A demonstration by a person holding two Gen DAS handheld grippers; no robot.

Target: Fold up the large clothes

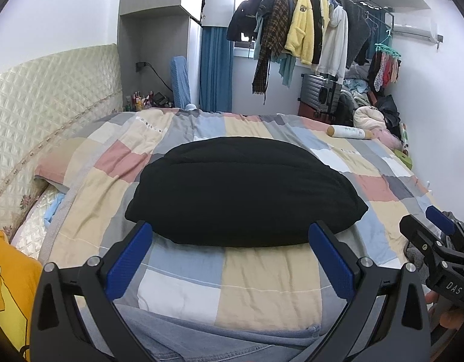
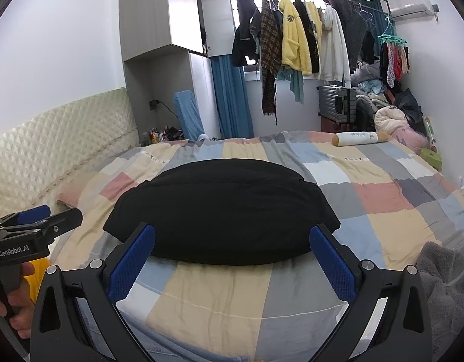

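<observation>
Two grippers, both empty, held low over the near edge of the bed (image 1: 256,274). Patchwork quilt covers the bed; black garment (image 1: 244,193) lies on it as a compact folded bundle, straight ahead of both sets of jaws and just beyond their tips, not touching. Its long axis runs left-right across the jaws' line of sight, near edge a rounded fold facing the jaws, far edge toward the hanging clothes (image 1: 301,30). Left gripper (image 1: 232,259): jaws spread wide, nothing between them. Right gripper (image 2: 232,259): same, wide open, holding nothing. From the left wrist view the bundle sits centred, slightly right; from the right wrist view centred, slightly left, so it lies between the two, about equally near. Judgement: folding looks nearly or fully done; any further fold would take the two short ends. Grey fleece item (image 2: 446,286) lies right of the right jaws.
</observation>
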